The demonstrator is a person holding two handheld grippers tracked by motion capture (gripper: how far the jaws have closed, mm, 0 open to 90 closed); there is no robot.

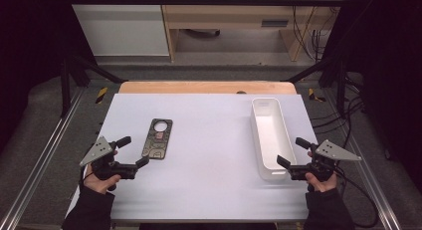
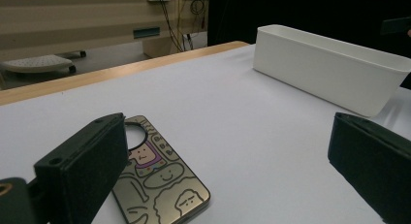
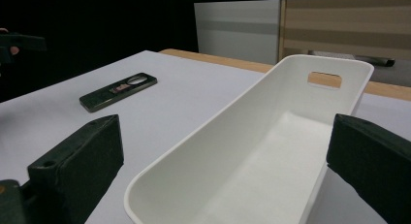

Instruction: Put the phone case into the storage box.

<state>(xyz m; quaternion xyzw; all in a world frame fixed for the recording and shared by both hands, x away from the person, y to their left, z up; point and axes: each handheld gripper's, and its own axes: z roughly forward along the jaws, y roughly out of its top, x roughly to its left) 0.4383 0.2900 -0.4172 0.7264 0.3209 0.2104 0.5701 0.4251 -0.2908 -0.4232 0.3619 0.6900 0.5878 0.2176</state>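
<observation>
Phone case (image 1: 158, 139) lies flat, left of centre on the white surface (image 1: 209, 155); empty white bin (image 1: 271, 138) at right. Left gripper (image 1: 133, 151) just beside the case, fingers spread. Right gripper (image 1: 294, 151) spread astride the bin's near end. Judgement: straddle the case's long edges, close low.

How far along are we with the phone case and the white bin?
Done: nothing visible yet. The phone case lies flat on the table, apart from the white bin, which looks empty. In hand: the left gripper sits open just beside the case, not gripping it; the right gripper is open around the bin's near end. Left: probably grasping the case and placing it in the bin.
</observation>
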